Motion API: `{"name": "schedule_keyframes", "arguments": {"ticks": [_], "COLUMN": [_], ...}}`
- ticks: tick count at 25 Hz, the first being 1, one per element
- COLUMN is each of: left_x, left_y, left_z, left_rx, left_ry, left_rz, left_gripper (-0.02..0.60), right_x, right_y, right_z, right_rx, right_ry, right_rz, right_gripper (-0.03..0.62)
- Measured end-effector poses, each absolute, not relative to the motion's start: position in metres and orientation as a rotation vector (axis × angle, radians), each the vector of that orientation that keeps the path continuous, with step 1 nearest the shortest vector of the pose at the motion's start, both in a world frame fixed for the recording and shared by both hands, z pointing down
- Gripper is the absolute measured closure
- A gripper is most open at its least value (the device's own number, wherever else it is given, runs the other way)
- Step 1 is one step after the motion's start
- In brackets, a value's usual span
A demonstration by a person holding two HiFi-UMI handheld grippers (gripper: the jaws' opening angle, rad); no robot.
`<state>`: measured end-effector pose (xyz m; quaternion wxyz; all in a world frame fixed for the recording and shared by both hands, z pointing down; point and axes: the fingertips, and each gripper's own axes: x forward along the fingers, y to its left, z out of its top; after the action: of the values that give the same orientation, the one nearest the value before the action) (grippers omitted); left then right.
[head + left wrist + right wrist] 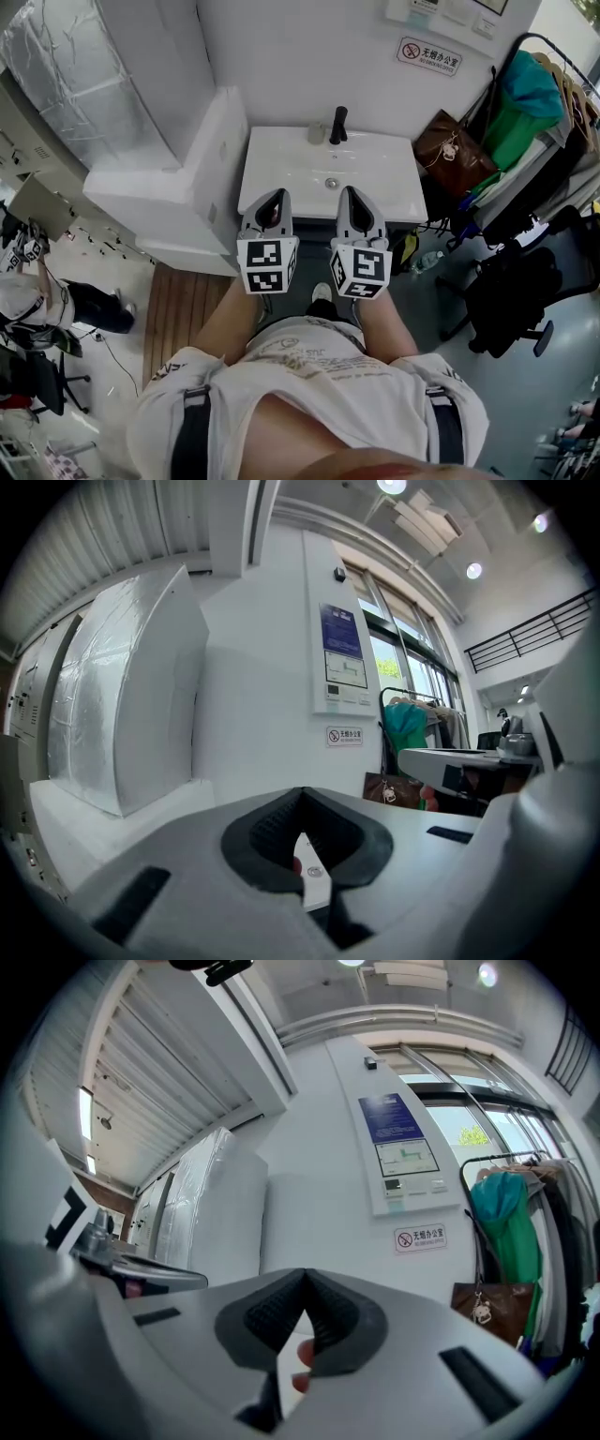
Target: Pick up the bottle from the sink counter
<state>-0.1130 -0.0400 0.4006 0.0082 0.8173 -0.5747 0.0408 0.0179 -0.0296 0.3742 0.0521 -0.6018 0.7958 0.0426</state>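
Note:
A small pale bottle (317, 133) stands at the back of the white sink counter (281, 159), just left of the black faucet (337, 125). My left gripper (273, 196) and right gripper (350, 192) hang side by side over the counter's front edge, pointing at the wall. Both are well short of the bottle. In the left gripper view the left gripper (302, 795) has its dark pads together with nothing between them. The right gripper (306, 1275) looks the same in its own view. Neither gripper view shows the bottle.
A white wrapped cabinet (169, 187) adjoins the sink on the left. To the right are a brown bag (455, 150), a rack of hanging clothes (530, 108) and a black chair (516, 300). A wooden mat (187, 305) lies on the floor at the left.

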Motion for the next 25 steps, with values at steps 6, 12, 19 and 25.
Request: {"name": "schedule_keyframes", "arguments": {"ticks": [6, 12, 19, 25], "left_x": [-0.105, -0.091, -0.069, -0.051], "left_y": [-0.079, -0.122, -0.18, -0.224], "left_z": [0.401, 0.398, 0.392, 0.395], "left_rx": [2.506, 2.484, 2.486, 2.465], "left_ry": [-1.804, -1.824, -1.838, -1.852], "left_rz": [0.129, 0.159, 0.184, 0.198], "left_gripper": [0.566, 0.566, 0.566, 0.566], "right_x": [0.027, 0.044, 0.066, 0.082], "right_y": [-0.067, -0.113, -0.173, -0.222], "right_z": [0.38, 0.379, 0.376, 0.379], "right_rx": [-1.826, -1.832, -1.808, -1.784], "right_ry": [2.452, 2.444, 2.442, 2.464], "right_rz": [0.095, 0.054, 0.023, -0.003], "right_gripper": [0.571, 0.571, 0.571, 0.571]}}
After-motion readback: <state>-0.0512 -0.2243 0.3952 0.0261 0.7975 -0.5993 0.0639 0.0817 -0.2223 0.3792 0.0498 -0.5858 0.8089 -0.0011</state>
